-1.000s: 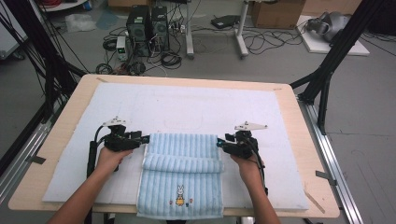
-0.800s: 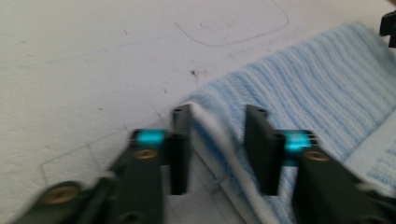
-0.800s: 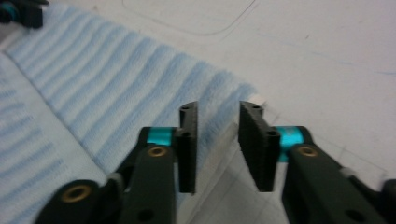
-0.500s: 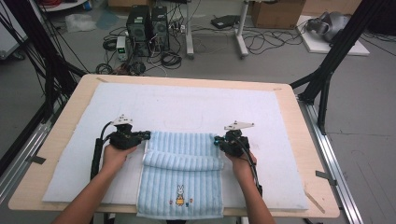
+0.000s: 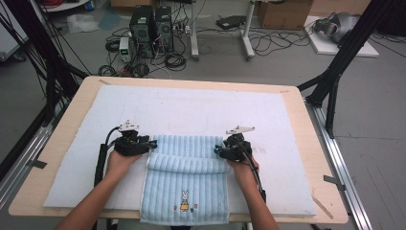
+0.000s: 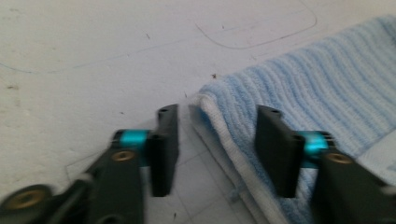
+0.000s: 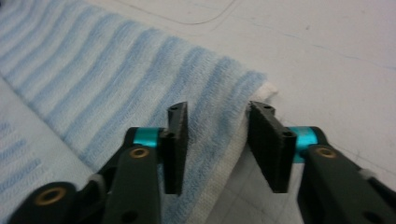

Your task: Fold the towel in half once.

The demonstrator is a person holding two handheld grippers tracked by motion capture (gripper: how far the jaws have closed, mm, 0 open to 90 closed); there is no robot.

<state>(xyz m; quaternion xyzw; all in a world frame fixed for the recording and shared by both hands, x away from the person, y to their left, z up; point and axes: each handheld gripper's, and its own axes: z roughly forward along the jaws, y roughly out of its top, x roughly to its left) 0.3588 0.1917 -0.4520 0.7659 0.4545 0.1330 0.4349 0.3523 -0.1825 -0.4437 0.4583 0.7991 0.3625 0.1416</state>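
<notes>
Tabletop, both hands [image 5: 119, 160] flanking towel [image 5: 186, 182]

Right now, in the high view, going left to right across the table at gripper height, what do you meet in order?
White mat → left gripper → blue towel → right gripper → white mat again → table edge.
</notes>
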